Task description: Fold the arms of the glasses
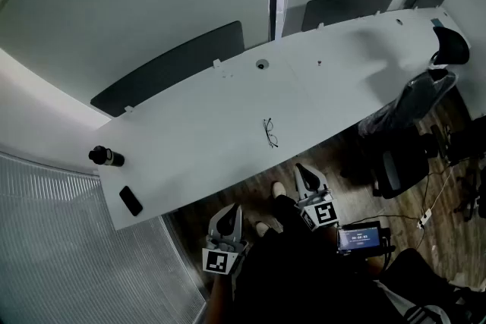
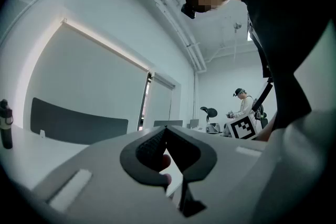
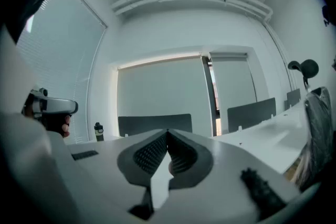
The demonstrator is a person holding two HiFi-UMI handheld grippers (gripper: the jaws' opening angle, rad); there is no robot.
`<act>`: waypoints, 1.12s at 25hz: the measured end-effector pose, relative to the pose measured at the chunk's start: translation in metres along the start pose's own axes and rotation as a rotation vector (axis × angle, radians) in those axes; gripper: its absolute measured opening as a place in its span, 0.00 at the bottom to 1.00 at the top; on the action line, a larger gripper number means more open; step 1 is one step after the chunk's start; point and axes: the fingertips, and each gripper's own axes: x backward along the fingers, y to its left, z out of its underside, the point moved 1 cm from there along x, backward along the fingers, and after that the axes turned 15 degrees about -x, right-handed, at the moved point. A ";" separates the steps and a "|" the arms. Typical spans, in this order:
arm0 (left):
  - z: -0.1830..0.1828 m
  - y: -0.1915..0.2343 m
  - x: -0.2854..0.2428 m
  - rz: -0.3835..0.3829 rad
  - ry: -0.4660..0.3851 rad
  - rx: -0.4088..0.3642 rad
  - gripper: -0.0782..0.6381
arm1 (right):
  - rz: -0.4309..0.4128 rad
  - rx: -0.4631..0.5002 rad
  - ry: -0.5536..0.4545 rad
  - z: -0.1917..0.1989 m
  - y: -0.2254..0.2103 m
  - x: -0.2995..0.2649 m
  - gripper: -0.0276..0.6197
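Observation:
The glasses lie on the white table near its front edge, arms spread, dark and thin. Both grippers hang below the table edge, short of the glasses and touching nothing. My left gripper is at the lower left, its jaws shut with the tips meeting and nothing between them. My right gripper is closer to the glasses, just below and right of them, jaws also shut and empty. Neither gripper view shows the glasses.
A dark bottle and a black phone sit at the table's left end. Dark divider panels line the far edge. Office chairs stand at the right. A small screen is by my right side. A person stands far off.

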 end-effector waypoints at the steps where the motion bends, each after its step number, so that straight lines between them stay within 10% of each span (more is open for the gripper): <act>1: 0.003 -0.001 -0.013 0.002 0.004 -0.001 0.12 | -0.018 0.013 -0.006 -0.004 -0.010 -0.006 0.05; 15: 0.035 0.012 -0.129 0.038 0.108 0.042 0.13 | -0.021 0.000 0.075 -0.002 -0.096 -0.077 0.05; 28: 0.071 0.111 -0.146 0.153 0.074 0.005 0.16 | 0.163 0.046 0.258 0.049 -0.091 -0.140 0.05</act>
